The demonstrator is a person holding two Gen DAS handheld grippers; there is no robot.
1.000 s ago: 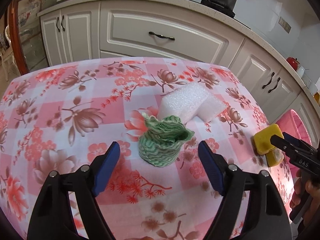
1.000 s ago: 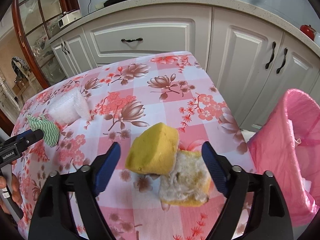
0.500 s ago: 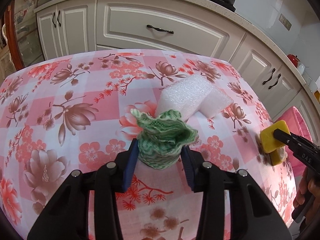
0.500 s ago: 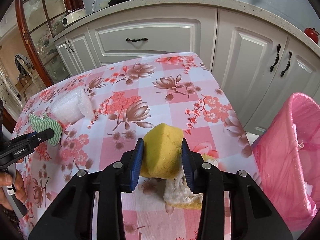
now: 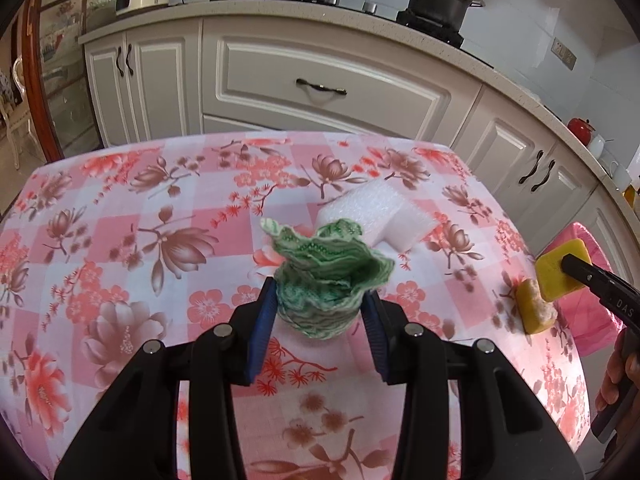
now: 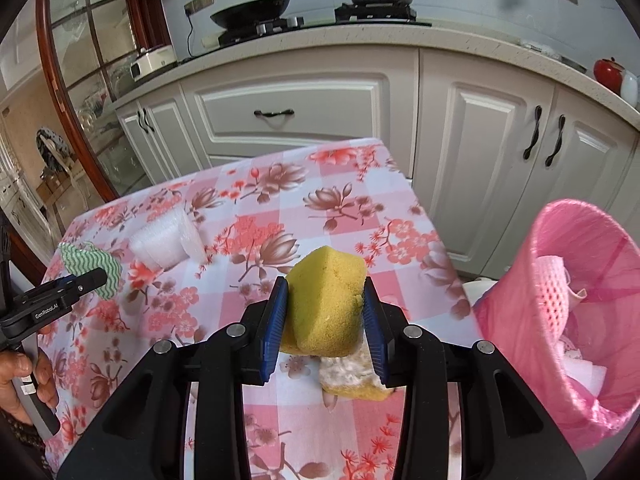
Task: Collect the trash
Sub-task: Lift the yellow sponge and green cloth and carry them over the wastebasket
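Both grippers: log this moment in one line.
left gripper: shut on green cloth | right gripper: shut on yellow sponge

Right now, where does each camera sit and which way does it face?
Left wrist: behind the left gripper, facing the cabinets over the table; jaws hold the green cloth.
Right wrist: behind the right gripper, same way; jaws hold the yellow sponge, pink bin rightward.
Shared: white foam, each other's gripper.
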